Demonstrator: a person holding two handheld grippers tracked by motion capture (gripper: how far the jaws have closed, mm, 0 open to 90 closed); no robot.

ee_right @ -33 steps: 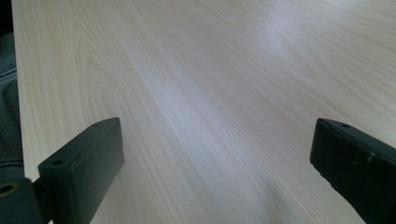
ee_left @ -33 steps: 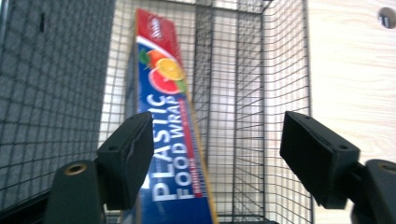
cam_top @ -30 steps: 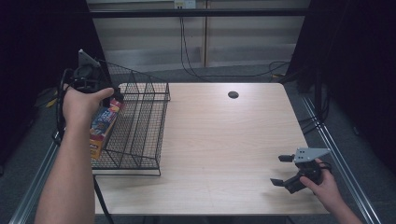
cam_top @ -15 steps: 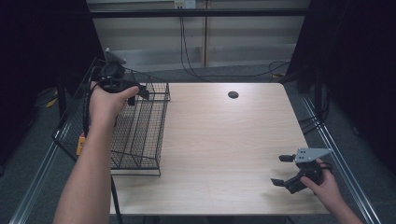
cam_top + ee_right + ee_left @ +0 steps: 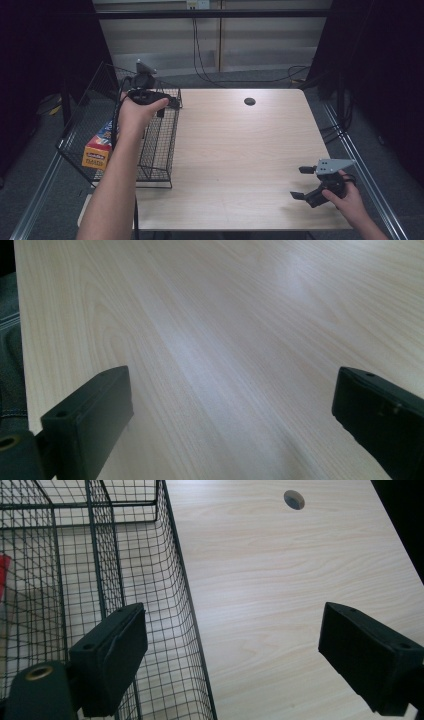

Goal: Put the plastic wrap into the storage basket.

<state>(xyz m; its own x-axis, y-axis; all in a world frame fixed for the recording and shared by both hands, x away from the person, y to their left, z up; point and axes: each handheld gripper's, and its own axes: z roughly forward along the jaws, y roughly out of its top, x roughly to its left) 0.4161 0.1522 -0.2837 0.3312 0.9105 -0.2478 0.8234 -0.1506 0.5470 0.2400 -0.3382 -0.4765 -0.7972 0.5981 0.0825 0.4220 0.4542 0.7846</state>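
The left gripper (image 5: 167,102) had just let go of the box (image 5: 98,146), and its jaws had been opening; now they stood spread with nothing between them. The box lay inside the wire basket (image 5: 150,165), at the left edge of the bench (image 5: 240,150), so the placing step seemed done. The left hand (image 5: 137,107) had moved from the basket's left side to above its far right corner, the arm stretched forward over the basket. The right gripper (image 5: 300,182) rested near the bench's right front corner, jaws spread and empty.
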